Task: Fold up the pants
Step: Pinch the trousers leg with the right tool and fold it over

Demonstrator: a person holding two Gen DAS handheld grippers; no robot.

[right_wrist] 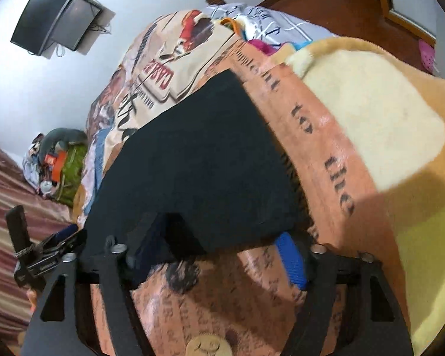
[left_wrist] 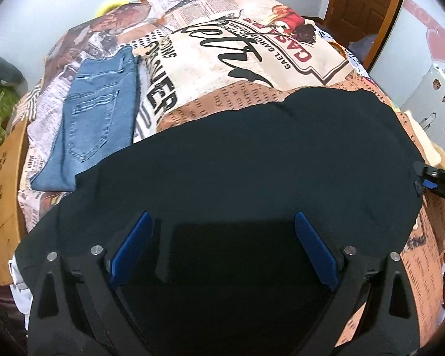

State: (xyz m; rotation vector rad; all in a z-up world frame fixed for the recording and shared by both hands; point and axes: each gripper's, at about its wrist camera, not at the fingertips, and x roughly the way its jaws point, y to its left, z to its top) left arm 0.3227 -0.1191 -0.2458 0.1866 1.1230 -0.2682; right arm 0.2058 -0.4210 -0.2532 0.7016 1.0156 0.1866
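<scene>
Black pants (left_wrist: pixel 246 160) lie spread flat on the printed bedspread (left_wrist: pixel 222 47); they also show in the right wrist view (right_wrist: pixel 198 160). My left gripper (left_wrist: pixel 222 225) is open, its blue pads wide apart just above the near part of the pants, holding nothing. My right gripper (right_wrist: pixel 222 237) is open at the pants' right edge, the near corner of the cloth lying between its fingers (right_wrist: pixel 290 261). The right gripper also shows at the right edge of the left wrist view (left_wrist: pixel 430 178).
Folded blue jeans (left_wrist: pixel 95 118) lie on the bed at the left, beyond the black pants. A cream and tan blanket (right_wrist: pixel 370 112) lies at the bed's right side. A pile of bags and clothes (right_wrist: pixel 59 160) sits by the wall. A wooden door (left_wrist: pixel 365 0) stands behind.
</scene>
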